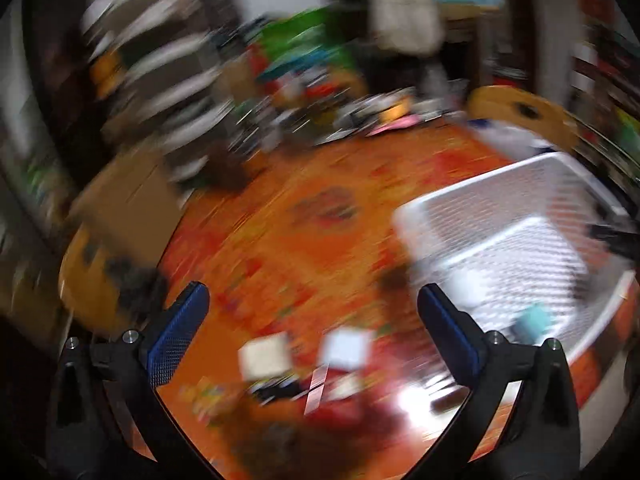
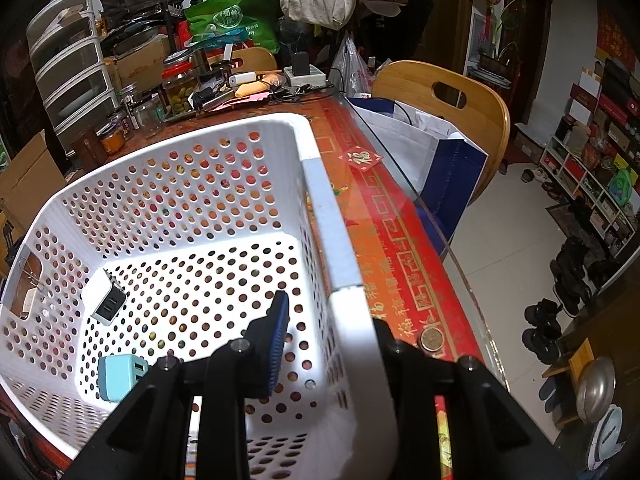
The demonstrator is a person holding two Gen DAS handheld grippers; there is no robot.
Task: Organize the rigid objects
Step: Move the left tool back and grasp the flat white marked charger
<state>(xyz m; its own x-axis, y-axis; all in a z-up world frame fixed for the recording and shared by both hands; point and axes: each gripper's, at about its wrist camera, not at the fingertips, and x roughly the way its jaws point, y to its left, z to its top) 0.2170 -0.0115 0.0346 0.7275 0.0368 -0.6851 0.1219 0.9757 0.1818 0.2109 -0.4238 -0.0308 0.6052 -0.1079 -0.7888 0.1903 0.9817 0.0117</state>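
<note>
A white perforated basket (image 2: pixel 320 200) stands on the orange table; my right gripper (image 2: pixel 328 320) is shut on its right rim, one finger inside, one outside. In the basket lie a white USB charger (image 2: pixel 105 297) and a light blue charger (image 2: pixel 120 376). The left wrist view is heavily blurred. My left gripper (image 1: pixel 314 312) is open and empty above the table, left of the basket (image 1: pixel 516 184). Two small white blocks (image 1: pixel 266 356) (image 1: pixel 346 348) lie on the table just ahead of its fingers. The blue charger (image 1: pixel 534 320) shows inside the basket.
Jars, cables and a power strip (image 2: pixel 306 76) crowd the table's far edge. A wooden chair (image 2: pixel 452 100) with a white and blue bag (image 2: pixel 420 148) stands at the right. A coin (image 2: pixel 431 338) lies by the glass table edge. Plastic drawers (image 2: pixel 68 72) stand back left.
</note>
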